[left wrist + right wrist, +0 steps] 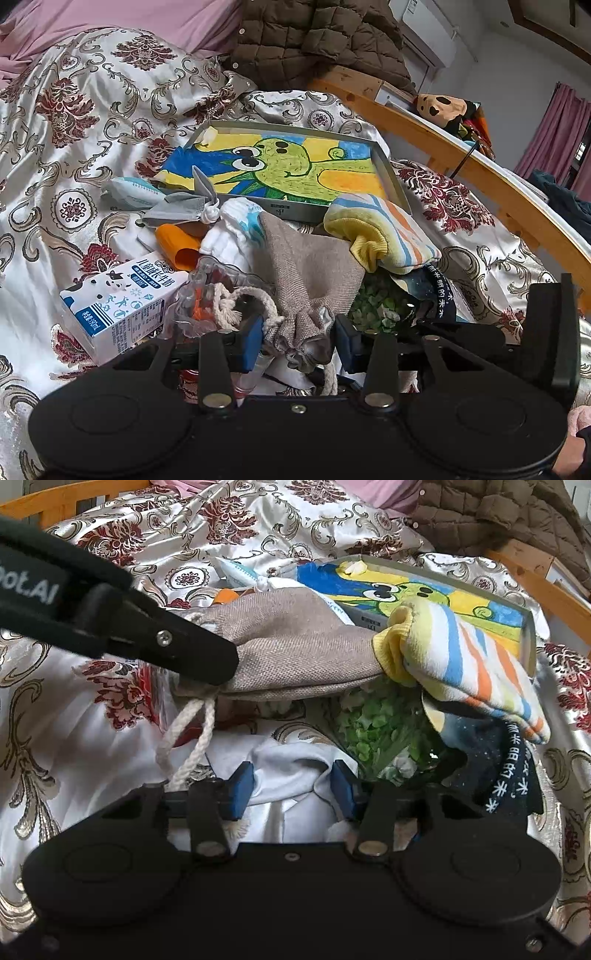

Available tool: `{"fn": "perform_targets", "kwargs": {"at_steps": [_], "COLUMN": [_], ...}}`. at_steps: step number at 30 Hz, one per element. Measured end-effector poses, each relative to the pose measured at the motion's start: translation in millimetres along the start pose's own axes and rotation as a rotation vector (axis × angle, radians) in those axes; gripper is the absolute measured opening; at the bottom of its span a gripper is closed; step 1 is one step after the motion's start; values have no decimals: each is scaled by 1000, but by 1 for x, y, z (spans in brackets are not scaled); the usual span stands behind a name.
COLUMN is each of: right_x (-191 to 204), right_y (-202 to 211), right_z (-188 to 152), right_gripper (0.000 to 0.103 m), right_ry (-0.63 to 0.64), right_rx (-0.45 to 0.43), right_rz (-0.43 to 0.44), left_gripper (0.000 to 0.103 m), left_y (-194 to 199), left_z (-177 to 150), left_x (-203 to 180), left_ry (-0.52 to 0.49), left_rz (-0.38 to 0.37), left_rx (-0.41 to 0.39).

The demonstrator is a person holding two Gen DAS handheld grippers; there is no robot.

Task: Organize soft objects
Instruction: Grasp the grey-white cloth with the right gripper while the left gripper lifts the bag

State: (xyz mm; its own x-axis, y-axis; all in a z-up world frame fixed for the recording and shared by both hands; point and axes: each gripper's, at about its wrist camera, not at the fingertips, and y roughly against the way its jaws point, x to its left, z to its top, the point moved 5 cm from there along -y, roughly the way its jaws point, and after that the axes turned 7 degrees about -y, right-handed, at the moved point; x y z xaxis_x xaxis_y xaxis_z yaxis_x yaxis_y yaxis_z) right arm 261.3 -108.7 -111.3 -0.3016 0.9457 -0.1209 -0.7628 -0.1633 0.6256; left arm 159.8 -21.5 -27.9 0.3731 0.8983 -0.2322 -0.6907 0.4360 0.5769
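A beige burlap drawstring bag (pixel 295 266) (pixel 295 642) lies stretched over a pile on the patterned bedspread. My left gripper (pixel 299 343) is shut on its gathered mouth; the right wrist view shows one of that gripper's fingers (pixel 199 657) there, with the white cord (pixel 188 738) hanging below. My right gripper (pixel 292 790) is shut on a bunched white cloth (pixel 291 771) under the bag. A yellow, blue and orange striped sock (pixel 388 229) (pixel 472 672) rests on the bag's far end. Below it lies a dark blue sock (pixel 439 291) (pixel 509 771) with white characters.
A shallow tray (pixel 388 173) with a green cartoon picture sits behind the pile. A milk carton (pixel 118 299), clear plastic packaging (pixel 207 288), a grey mask (pixel 184 206) and an orange piece (pixel 177 240) lie left. A green leafy packet (pixel 376 723) is under the socks. A wooden bed rail (pixel 461 162) runs along the right.
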Motion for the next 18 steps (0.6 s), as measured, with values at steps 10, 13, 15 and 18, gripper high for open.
{"fn": "perform_targets", "kwargs": {"at_steps": [10, 13, 15, 18], "right_x": [-4, -7, -9, -13], "right_y": [-4, 6, 16, 36], "right_z": [4, 6, 7, 8], "right_gripper": [6, 4, 4, 4], "right_ry": [-4, -31, -42, -68], "right_rx": [-12, -32, -56, -100], "right_rz": [14, 21, 22, 29], "left_gripper": [40, 38, 37, 36], "left_y": [3, 7, 9, 16], "left_z": [-1, -1, 0, 1], "left_x": [0, -1, -3, -4], "left_ry": [-5, -11, -18, -11], "left_rz": [8, 12, 17, 22], "left_rx": [-23, -43, -55, -78]}}
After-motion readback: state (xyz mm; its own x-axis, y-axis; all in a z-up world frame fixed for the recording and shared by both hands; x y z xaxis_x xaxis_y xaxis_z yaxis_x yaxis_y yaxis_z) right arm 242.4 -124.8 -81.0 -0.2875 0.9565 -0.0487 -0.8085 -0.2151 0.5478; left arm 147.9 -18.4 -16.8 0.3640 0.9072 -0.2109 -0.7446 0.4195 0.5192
